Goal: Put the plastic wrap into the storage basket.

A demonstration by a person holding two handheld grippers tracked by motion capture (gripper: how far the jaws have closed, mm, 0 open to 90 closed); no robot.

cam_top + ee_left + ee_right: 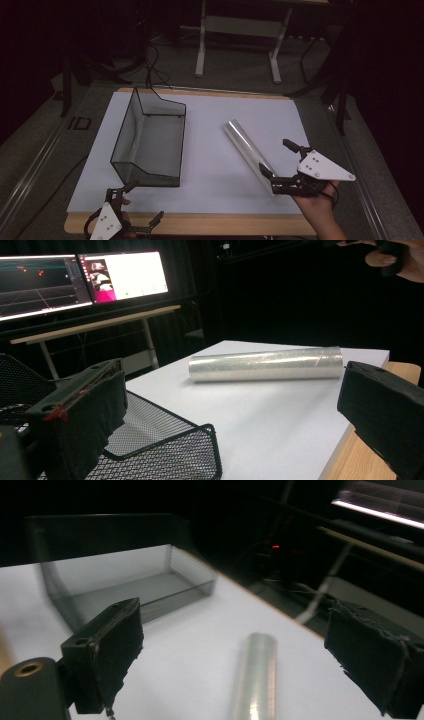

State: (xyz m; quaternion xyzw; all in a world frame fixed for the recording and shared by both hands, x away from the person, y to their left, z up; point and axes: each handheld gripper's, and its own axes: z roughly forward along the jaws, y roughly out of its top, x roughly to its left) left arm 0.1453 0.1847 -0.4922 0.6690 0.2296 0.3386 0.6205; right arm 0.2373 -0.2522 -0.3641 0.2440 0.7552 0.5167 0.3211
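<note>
I see my right gripper (280,164) at lower right, jaws spread around the near end of the clear roll (248,147) lying mid-frame. My left gripper (141,206), bottom left, gapes empty beside the mesh basket (131,120).

A black mesh basket (150,140) and a shiny silver roll (247,150) lie on a white sheet (210,150).

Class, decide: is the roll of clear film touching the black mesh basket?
Apart. The high view shows bare white tabletop between the roll and the basket; the left gripper view shows the same gap.
</note>
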